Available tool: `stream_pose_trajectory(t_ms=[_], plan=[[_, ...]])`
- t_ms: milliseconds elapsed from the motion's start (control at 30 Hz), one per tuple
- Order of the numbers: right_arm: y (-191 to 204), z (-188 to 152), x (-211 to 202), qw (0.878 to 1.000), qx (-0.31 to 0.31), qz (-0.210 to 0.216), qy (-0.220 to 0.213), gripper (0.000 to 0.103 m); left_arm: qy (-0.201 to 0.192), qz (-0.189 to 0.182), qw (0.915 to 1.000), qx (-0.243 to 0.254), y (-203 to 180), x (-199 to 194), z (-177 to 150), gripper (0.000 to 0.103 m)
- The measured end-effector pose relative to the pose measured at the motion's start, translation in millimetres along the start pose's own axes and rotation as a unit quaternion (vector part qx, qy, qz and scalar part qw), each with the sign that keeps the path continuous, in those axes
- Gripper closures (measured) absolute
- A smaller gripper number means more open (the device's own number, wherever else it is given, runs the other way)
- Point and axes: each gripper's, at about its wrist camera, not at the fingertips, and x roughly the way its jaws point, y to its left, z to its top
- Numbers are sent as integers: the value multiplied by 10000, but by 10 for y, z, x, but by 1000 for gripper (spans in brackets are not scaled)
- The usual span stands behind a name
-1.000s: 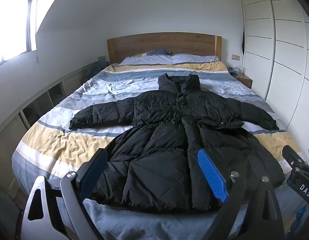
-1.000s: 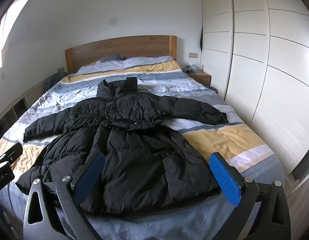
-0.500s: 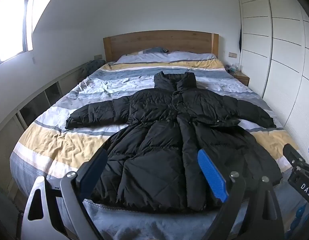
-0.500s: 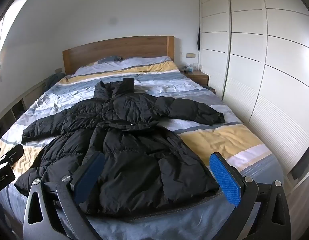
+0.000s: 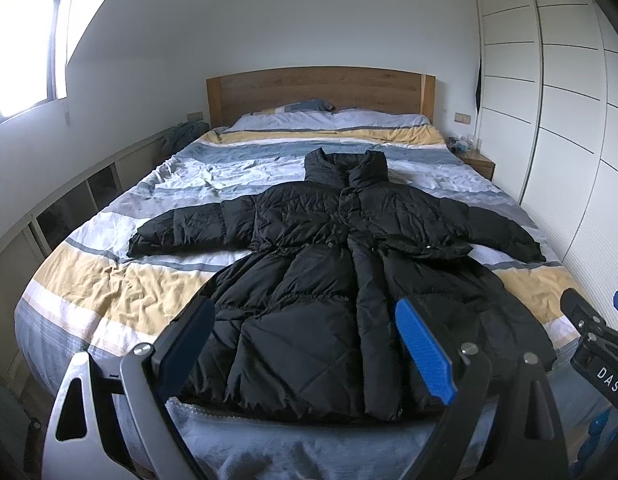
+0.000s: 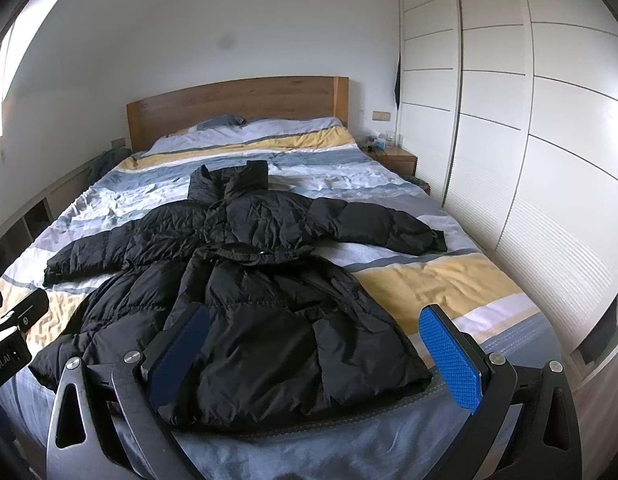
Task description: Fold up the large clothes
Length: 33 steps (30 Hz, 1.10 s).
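Observation:
A long black puffer coat (image 5: 329,280) lies flat and face up on the bed, collar toward the headboard, both sleeves spread out sideways. It also shows in the right wrist view (image 6: 245,276). My left gripper (image 5: 305,340) is open and empty, held above the coat's hem at the foot of the bed. My right gripper (image 6: 313,348) is open and empty, held over the hem's right part. The right gripper's body shows at the right edge of the left wrist view (image 5: 597,344).
The bed (image 5: 109,288) has a striped yellow, grey and white cover and a wooden headboard (image 5: 317,88). White wardrobe doors (image 6: 529,140) run along the right side. A nightstand (image 6: 393,158) stands by the headboard. Low shelves (image 5: 69,208) line the left wall.
Both grippers have drawn back and risen a little, so the coat and bed sit lower and farther in both views. The coat has not moved. Both grippers stay open.

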Motion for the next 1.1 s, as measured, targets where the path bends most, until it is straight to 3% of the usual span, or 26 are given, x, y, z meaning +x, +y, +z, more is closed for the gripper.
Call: stream_pose_trajectory(t_ms=[267, 500, 700, 1000, 1100], plan=[[-4, -45, 105, 10000, -22, -43, 70, 0, -20, -18, 9999, -109, -62, 53, -4, 11], [4, -90, 192, 9999, -36, -68, 93, 0, 176, -66, 9996, 194, -47, 245, -93, 11], [31, -100, 299, 9999, -93, -48, 70, 0, 191, -64, 9998, 59, 13, 329, -131, 11], [71, -19, 712, 9997, -203, -16, 119, 0, 284, -102, 9995, -133, 120, 774, 32, 11], [51, 109, 967, 9993, 9, 350, 155, 1, 370, -228, 9985, -338, 175, 1077, 122, 11]])
